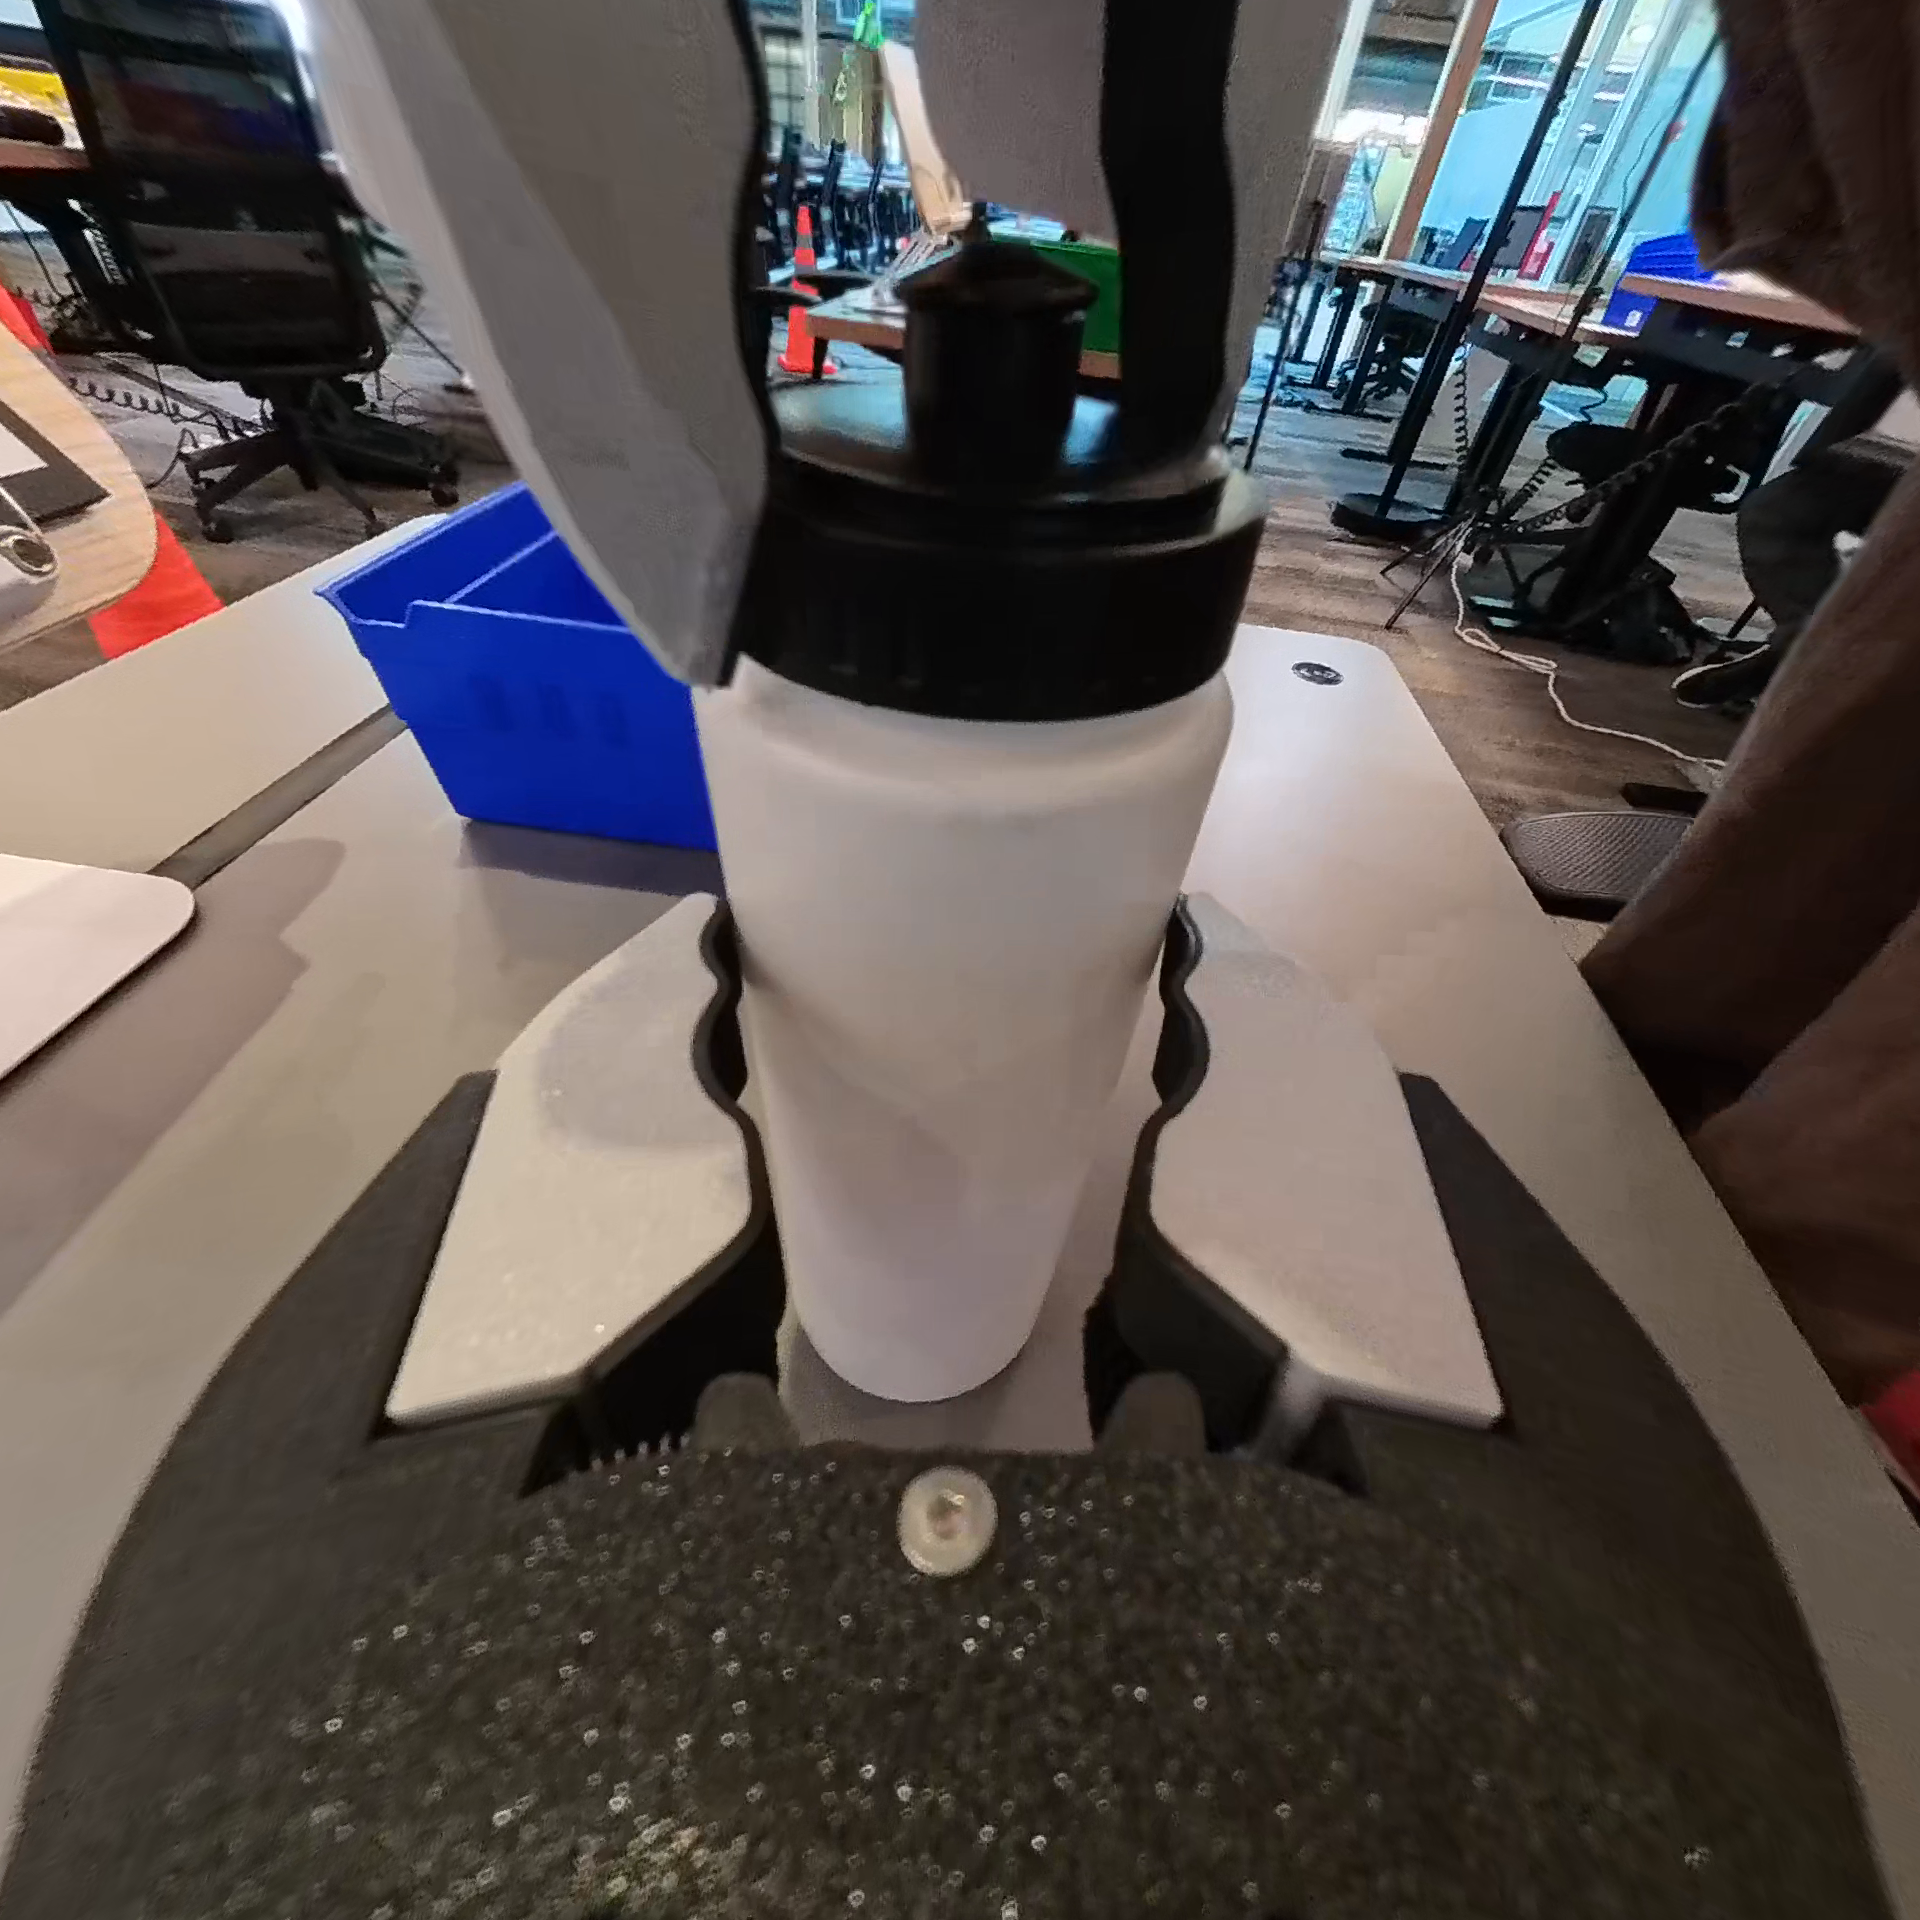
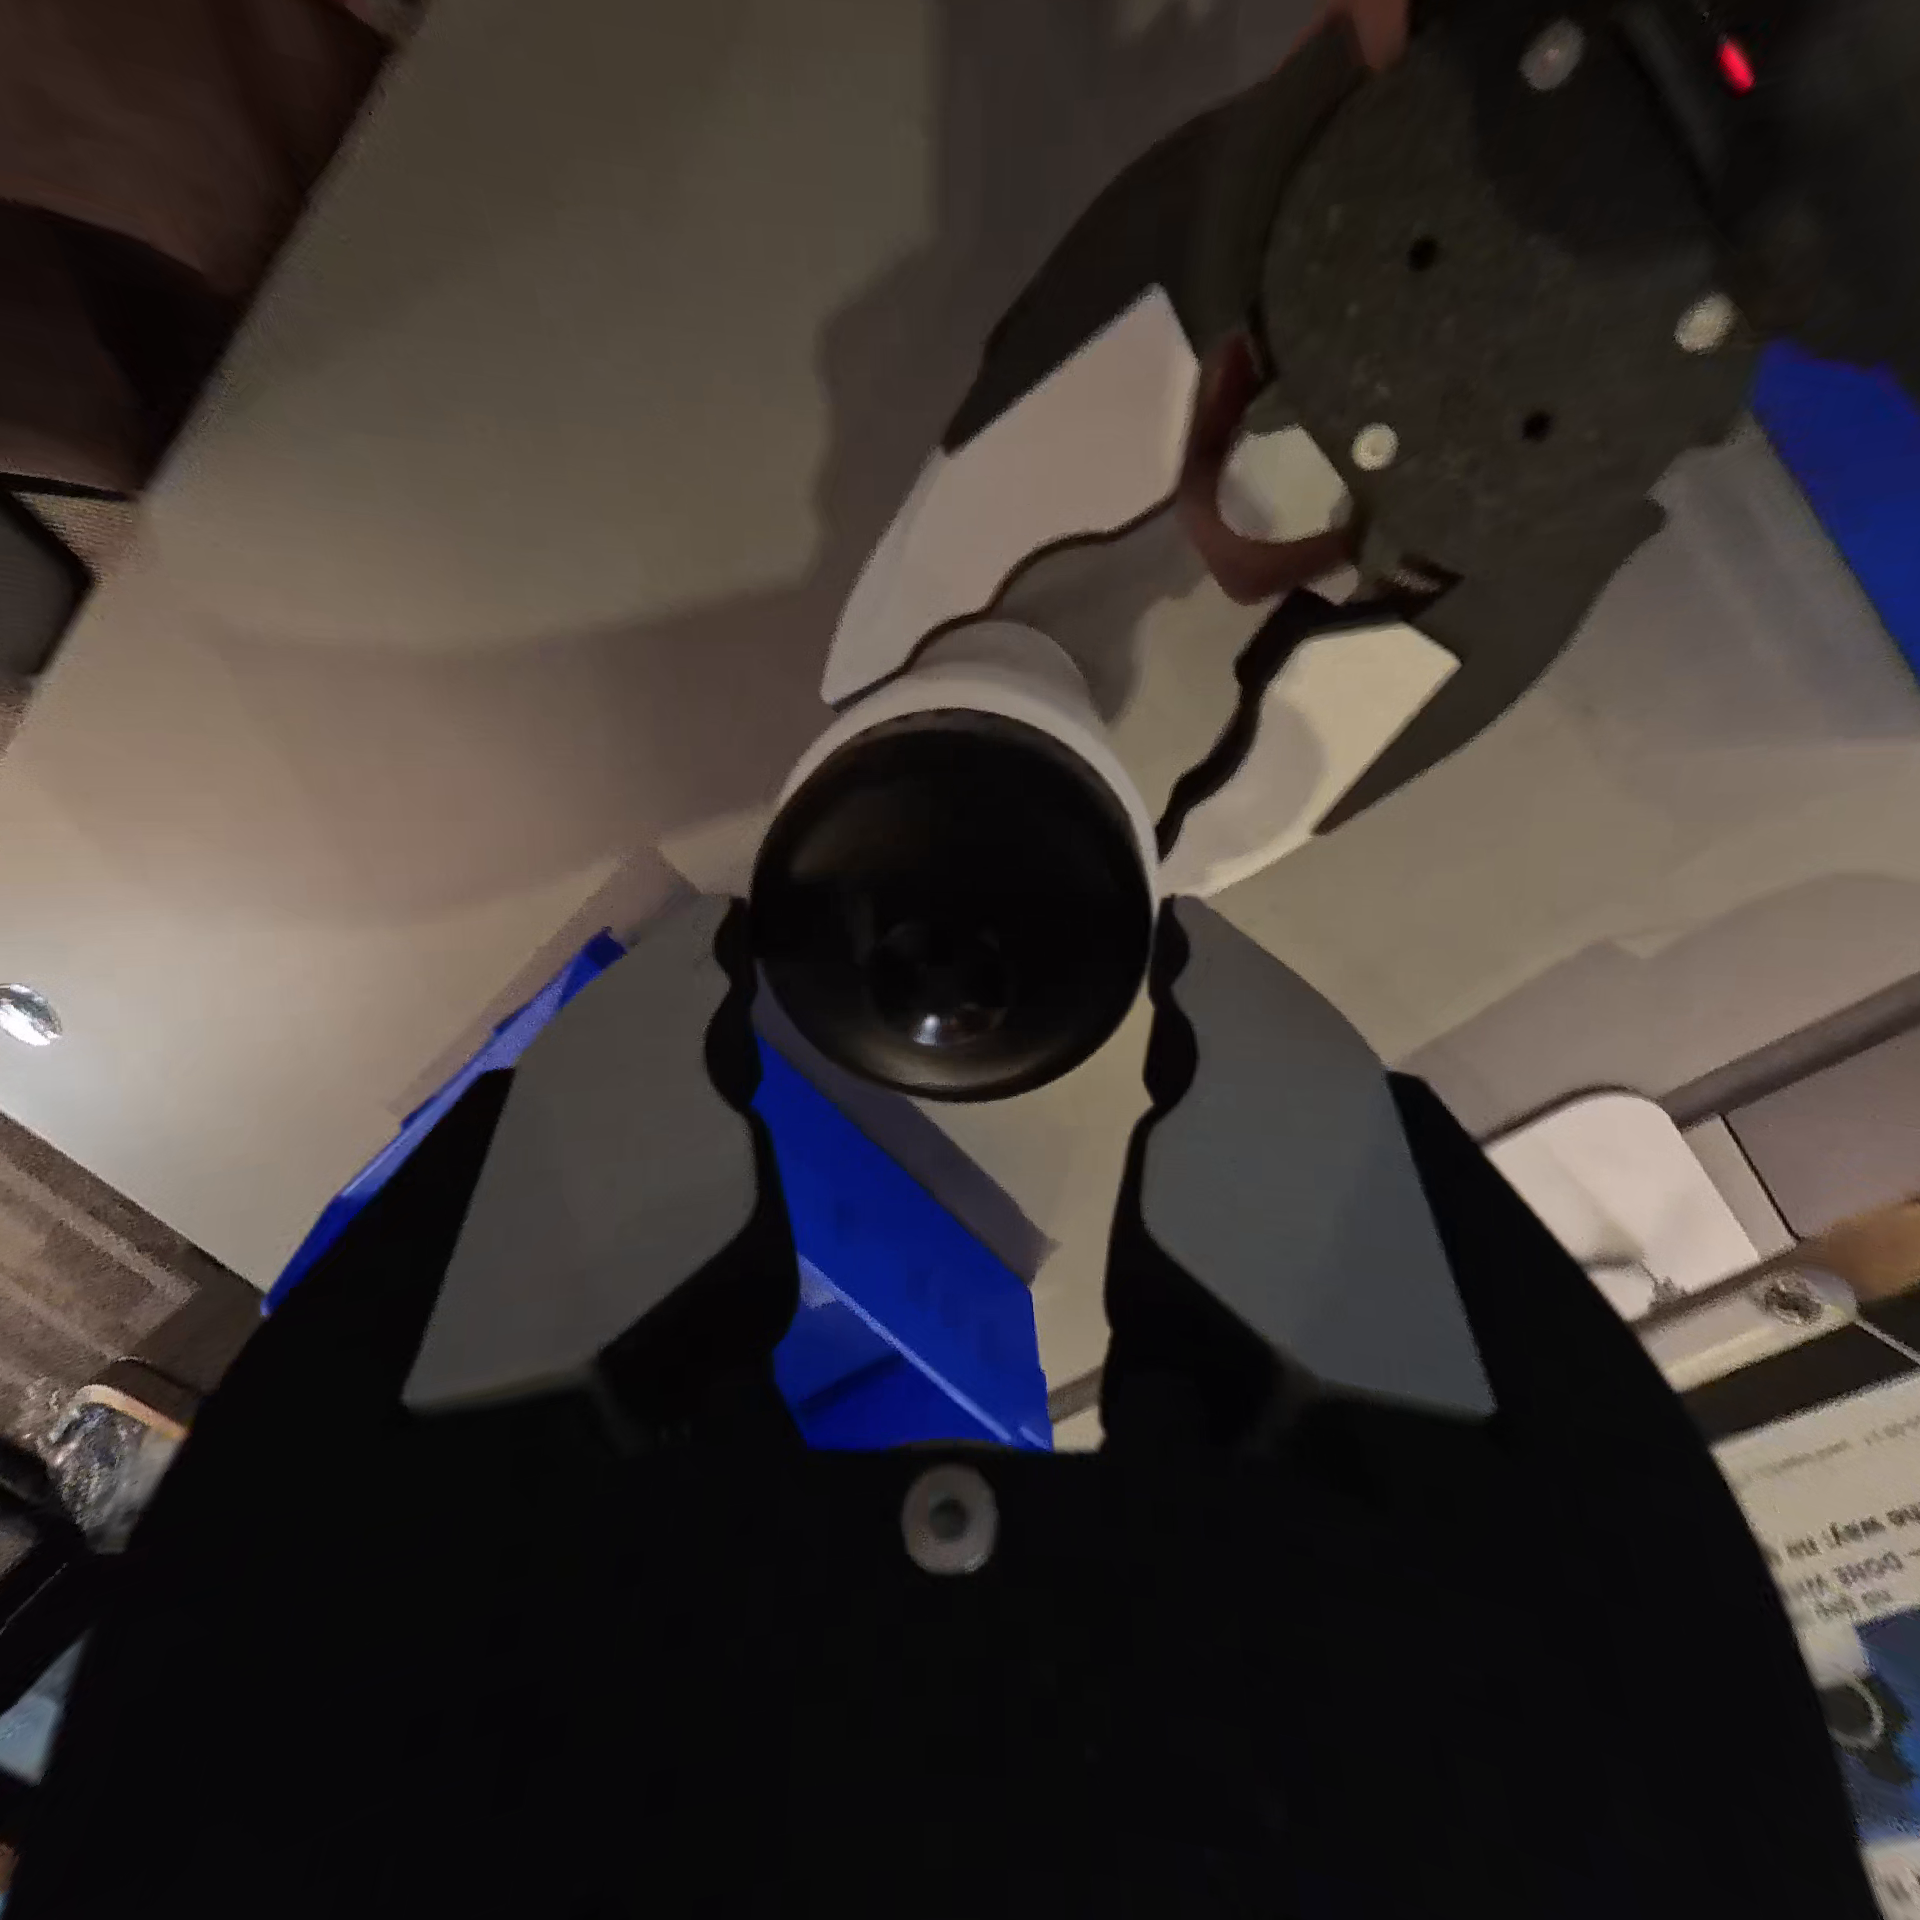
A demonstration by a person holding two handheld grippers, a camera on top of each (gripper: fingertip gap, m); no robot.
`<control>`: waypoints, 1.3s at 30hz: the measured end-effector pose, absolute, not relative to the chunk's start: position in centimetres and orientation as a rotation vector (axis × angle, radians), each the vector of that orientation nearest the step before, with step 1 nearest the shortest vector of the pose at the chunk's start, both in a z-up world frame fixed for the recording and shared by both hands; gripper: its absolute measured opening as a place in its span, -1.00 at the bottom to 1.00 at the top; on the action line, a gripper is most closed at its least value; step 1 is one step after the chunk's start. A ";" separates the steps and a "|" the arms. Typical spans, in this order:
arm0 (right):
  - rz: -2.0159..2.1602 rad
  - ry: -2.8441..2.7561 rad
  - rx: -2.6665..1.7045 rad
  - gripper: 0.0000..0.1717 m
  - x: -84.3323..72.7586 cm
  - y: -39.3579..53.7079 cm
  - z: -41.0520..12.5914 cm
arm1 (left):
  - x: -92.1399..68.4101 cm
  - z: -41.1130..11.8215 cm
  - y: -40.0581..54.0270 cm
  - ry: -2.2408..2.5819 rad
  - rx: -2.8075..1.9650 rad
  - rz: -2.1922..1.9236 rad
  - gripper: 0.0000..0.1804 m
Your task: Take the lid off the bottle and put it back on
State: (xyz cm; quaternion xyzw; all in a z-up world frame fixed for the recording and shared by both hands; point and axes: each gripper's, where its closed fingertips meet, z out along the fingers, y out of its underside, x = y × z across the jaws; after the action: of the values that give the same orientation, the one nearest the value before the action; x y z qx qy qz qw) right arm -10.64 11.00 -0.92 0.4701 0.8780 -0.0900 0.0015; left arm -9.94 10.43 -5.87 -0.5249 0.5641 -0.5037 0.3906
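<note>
Left claw [image 1: 951, 997] level, clamping white bottle [image 1: 966, 935] upright between its pads; right claw [image 2: 951, 997] pointing down, closed around black lid [image 2: 951, 904].

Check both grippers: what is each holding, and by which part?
Left gripper clamps the white bottle by its lower body. Right gripper grips the black lid by its rim.

White bottle [image 1: 966, 987] upright on the table, black ribbed lid [image 1: 997, 603] on (spout on top).
</note>
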 end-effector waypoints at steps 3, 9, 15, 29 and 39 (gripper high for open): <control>-0.336 2.756 1.502 -0.16 -11.1 10.8 -0.9 | -10.3 -5.9 10.4 1.426 -1.341 -1.260 -0.14; -0.329 2.562 1.813 -0.16 -11.5 11.0 -0.9 | -10.5 -5.9 10.7 1.395 -1.396 -1.223 -0.15; -0.220 2.201 2.238 -0.16 -11.1 10.9 -0.9 | -10.2 -6.0 10.7 1.384 -1.414 -1.188 -0.15; -0.182 1.091 3.007 -0.16 -10.7 10.8 -1.0 | -9.8 -6.0 10.9 1.301 -1.461 -1.113 -0.15; 0.133 2.263 2.430 0.12 -9.7 9.9 2.1 | -10.0 -6.0 10.5 1.326 -1.412 -1.164 -0.15</control>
State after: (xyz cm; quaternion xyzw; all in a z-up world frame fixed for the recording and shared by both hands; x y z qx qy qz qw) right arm -9.67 9.90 2.08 0.7281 0.6783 0.0399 -0.0908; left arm -10.01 10.54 -5.99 -0.5651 0.5307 -0.4659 0.4264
